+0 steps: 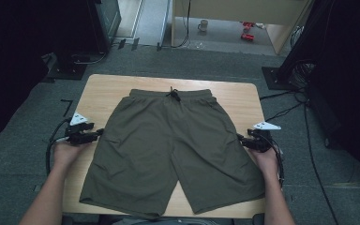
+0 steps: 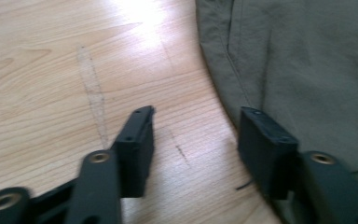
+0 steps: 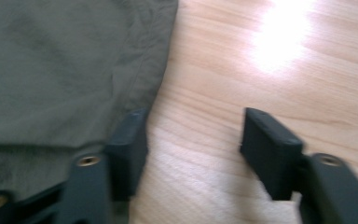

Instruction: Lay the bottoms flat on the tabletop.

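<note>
1. Olive shorts lie flat mid-table; their near hem could slide off the table edge at 6 o'clock if dragged.
2. Left gripper, at 9 o'clock, jaws spread and empty, may catch only one layer.
3. Right gripper, at 3 o'clock, jaws also spread, may scrape wood.

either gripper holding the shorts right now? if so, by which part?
Nothing is held. The left gripper and right gripper are open beside the shorts' side edges, with only bare table between the jaws.

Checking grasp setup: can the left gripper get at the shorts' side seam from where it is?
Probably yes: the left gripper stands open right beside the olive shorts, with bare wooden table between its jaws and nothing blocking the seam.
</note>
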`<state>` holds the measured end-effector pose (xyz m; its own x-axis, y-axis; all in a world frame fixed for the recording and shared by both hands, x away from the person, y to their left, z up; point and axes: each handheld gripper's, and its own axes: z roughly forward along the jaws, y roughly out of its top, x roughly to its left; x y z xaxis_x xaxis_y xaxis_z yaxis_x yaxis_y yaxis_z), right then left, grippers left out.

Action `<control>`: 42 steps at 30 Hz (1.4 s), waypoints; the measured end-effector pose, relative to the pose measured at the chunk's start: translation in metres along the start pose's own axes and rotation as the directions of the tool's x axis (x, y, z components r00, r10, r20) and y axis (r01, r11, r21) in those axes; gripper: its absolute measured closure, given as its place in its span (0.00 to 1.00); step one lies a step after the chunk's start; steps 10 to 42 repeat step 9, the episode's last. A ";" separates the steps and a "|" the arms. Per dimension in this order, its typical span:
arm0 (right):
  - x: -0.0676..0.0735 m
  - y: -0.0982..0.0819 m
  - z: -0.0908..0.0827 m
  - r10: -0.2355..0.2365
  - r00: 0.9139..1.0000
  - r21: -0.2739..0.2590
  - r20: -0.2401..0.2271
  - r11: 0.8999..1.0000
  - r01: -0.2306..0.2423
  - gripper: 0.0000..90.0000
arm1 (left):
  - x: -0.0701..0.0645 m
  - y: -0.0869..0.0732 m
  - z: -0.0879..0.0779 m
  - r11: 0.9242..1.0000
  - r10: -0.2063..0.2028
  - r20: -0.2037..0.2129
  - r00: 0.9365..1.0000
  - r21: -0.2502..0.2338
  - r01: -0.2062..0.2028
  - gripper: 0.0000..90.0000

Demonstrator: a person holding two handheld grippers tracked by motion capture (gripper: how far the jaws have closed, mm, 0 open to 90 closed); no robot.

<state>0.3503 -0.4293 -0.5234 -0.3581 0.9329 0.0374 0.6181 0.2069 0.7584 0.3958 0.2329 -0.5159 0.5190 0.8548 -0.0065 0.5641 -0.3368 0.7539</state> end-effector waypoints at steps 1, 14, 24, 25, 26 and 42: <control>0.000 0.000 0.000 0.000 1.000 0.000 0.000 1.000 0.000 0.42 | 0.000 0.000 0.000 1.000 0.000 0.000 1.000 0.000 0.000 0.45; 0.005 0.000 0.002 0.018 0.999 0.031 0.030 0.999 -0.019 0.18 | -0.002 0.001 0.002 1.000 -0.027 -0.034 0.999 0.013 0.028 0.32; 0.005 0.000 0.002 0.018 0.999 0.031 0.030 0.999 -0.019 0.18 | -0.002 0.001 0.002 1.000 -0.027 -0.034 0.999 0.013 0.028 0.32; 0.005 0.000 0.002 0.018 0.999 0.031 0.030 0.999 -0.019 0.18 | -0.002 0.001 0.002 1.000 -0.027 -0.034 0.999 0.013 0.028 0.32; 0.005 0.000 0.002 0.018 0.999 0.031 0.030 0.999 -0.019 0.18 | -0.002 0.001 0.002 1.000 -0.027 -0.034 0.999 0.013 0.028 0.32; 0.005 0.000 0.002 0.018 0.999 0.031 0.030 0.999 -0.019 0.18 | -0.002 0.001 0.002 1.000 -0.027 -0.034 0.999 0.013 0.028 0.32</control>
